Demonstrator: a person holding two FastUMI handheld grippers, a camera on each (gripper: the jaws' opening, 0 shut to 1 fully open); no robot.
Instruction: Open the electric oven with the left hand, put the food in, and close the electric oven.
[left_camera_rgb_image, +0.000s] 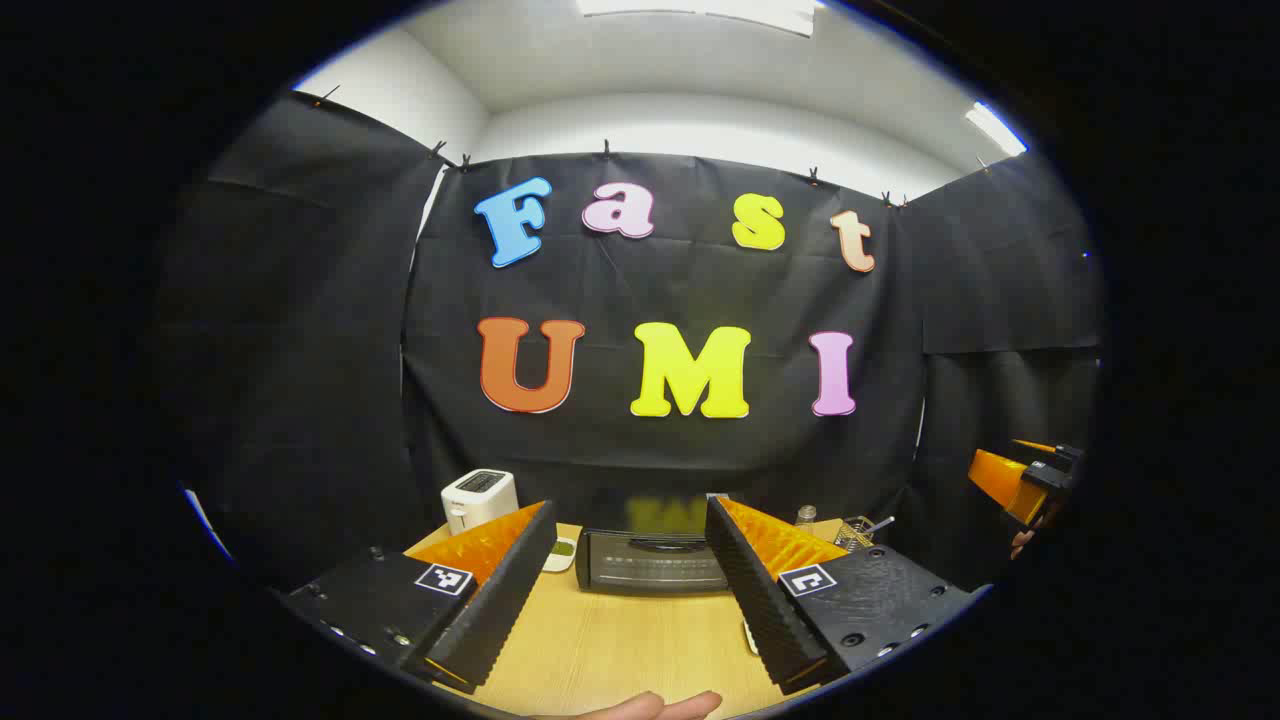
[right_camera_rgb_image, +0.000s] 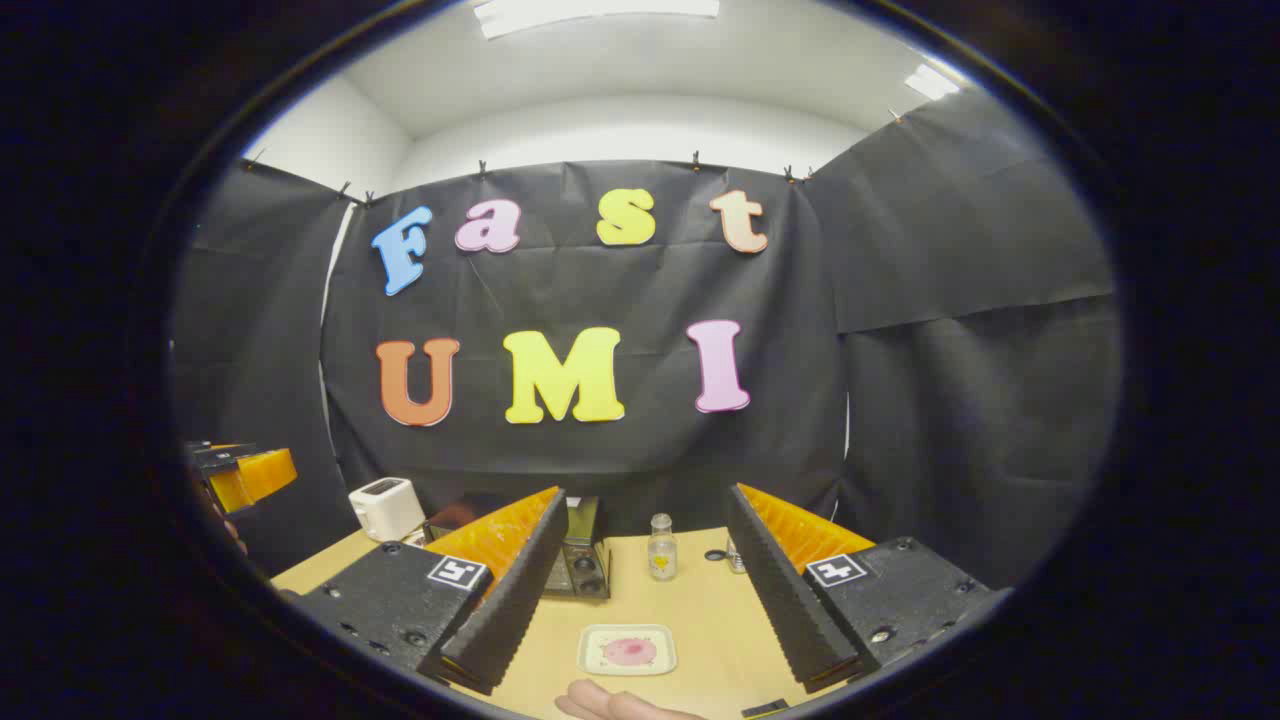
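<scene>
Left gripper view frames the left tongs (left_camera_rgb_image: 630, 590) spread apart, empty, aimed at the closed electric oven (left_camera_rgb_image: 655, 562) at the tabletop's (left_camera_rgb_image: 600, 650) far edge, likely lining up for its door; right tongs (right_camera_rgb_image: 640, 600) also gape, hovering over the food dish (right_camera_rgb_image: 628, 650); 1 toaster (right_camera_rgb_image: 386, 508) and 1 bottle (right_camera_rgb_image: 660, 548) stand nearby, neither blocking.

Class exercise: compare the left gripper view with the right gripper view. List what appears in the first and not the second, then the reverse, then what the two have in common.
Left gripper view alone: the oven's closed front door seen head-on between the open left gripper, and a small white dish beside it.

Right gripper view alone: a square plate with pink food on the table between the open right gripper, and a small glass bottle.

Both: the white toaster, the wooden table and the oven.
</scene>
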